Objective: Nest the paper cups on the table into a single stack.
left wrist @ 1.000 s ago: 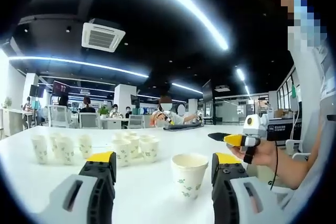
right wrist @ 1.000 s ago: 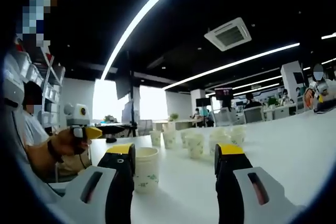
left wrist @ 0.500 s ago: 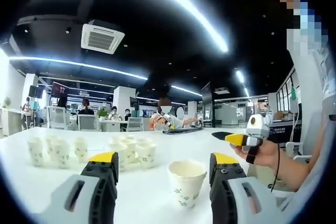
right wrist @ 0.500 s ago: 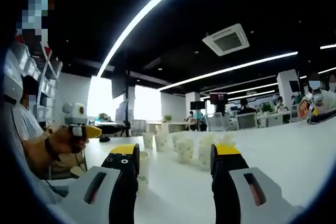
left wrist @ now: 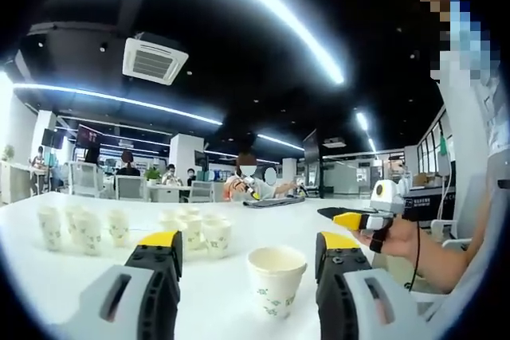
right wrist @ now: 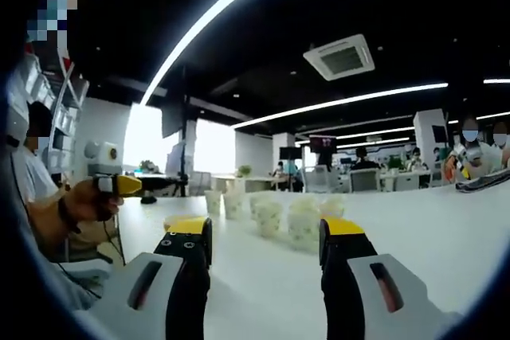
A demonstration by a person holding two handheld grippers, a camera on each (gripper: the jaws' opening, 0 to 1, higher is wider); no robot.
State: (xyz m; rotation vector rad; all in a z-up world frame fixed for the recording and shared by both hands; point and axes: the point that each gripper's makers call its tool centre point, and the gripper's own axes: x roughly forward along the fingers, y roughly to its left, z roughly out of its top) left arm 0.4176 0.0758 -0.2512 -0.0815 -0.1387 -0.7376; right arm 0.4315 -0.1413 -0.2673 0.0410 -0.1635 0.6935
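In the left gripper view, the left tongs (left wrist: 247, 248) stand wide open above the white worktop (left wrist: 48, 276), holding nothing, their yellow-tipped black jaws rising from the bottom edge. A single paper cup (left wrist: 276, 279) with a green leaf print stands upright on the worktop in the gap between the jaws, nearer the right-hand jaw but clear of both. Farther back, a cluster of cups (left wrist: 195, 231) stands just beyond the left-hand jaw, and a second group of cups (left wrist: 76, 227) stands well apart towards the left of the view. At the right of this view a person's hand (left wrist: 398, 238) grips the right tongs (left wrist: 351, 219), seen from the side with a yellow tip; from here I cannot tell how far they are apart. In the right gripper view, the right tongs (right wrist: 265, 232) are likewise wide open and empty over the worktop (right wrist: 446, 228). Between their jaws, well beyond the tips, a loose row of paper cups (right wrist: 269, 217) stands upright. At the left of that view a hand (right wrist: 80, 203) holds the left tongs (right wrist: 123, 186), yellow tip showing. Long ceiling lights, an air-conditioning vent (right wrist: 341, 57) and seated people (left wrist: 247, 185) at far desks lie behind.
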